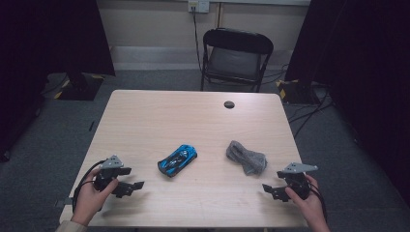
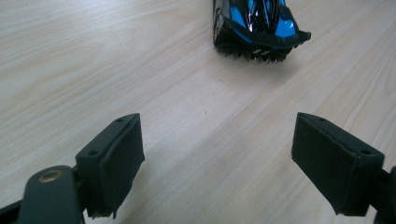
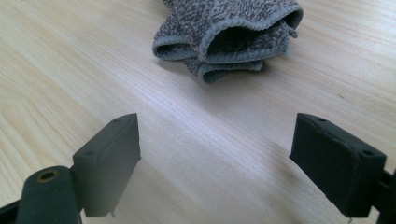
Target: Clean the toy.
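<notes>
a pale wood tabletop stands on grey carpet. a black folding chair sits beyond it, before a cream wall, with dark curtains either side.

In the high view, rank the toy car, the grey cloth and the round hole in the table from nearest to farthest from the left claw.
1. Toy car, mid-table, nearest the left claw.
2. Grey cloth, right of the car.
3. Round hole, at the far edge.
</notes>
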The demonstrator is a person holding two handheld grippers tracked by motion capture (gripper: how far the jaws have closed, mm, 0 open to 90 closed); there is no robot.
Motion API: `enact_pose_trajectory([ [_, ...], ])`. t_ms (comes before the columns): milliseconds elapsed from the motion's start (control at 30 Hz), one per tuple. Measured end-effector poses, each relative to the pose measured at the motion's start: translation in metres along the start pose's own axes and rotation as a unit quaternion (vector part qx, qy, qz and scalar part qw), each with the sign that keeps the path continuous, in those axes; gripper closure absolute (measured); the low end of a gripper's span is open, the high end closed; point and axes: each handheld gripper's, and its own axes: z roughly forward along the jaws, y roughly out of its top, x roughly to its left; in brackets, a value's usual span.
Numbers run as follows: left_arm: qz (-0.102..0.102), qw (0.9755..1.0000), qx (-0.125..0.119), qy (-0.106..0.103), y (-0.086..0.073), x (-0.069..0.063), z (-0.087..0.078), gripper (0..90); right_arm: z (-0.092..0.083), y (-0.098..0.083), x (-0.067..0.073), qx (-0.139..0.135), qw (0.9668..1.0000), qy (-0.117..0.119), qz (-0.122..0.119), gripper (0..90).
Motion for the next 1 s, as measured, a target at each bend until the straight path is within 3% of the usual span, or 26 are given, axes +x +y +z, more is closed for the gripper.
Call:
enact_pose_trajectory([
  [467, 0.007, 1.0000, -0.002, -0.003, -0.011, 0.004, -0.005, 16.2, -0.002, -0.007, -0.004, 0.001, 1.0000, -0.007, 0.003, 15.1],
  [533, 0.002, 0.9999, 0.002, -0.015, -0.013, 0.004, -0.006, 16.2, -0.002, -0.008, -0.004, 0.002, 1.0000, -0.006, 0.001, 15.1],
  [633, 0.015, 0.9998, 0.005, -0.015, -0.016, 0.006, -0.007, 16.3, -0.003, -0.010, -0.005, 0.002, 1.0000, -0.006, -0.003, 15.1],
  [733, 0.015, 0.9998, 0.002, -0.016, -0.019, 0.007, -0.007, 16.2, -0.002, -0.012, -0.006, 0.003, 1.0000, -0.008, -0.002, 15.1],
  [1000, 0.044, 0.9990, 0.007, 0.000, -0.024, 0.009, -0.007, 16.2, 0.001, -0.016, -0.007, 0.003, 0.9998, -0.015, -0.009, 15.1],
])
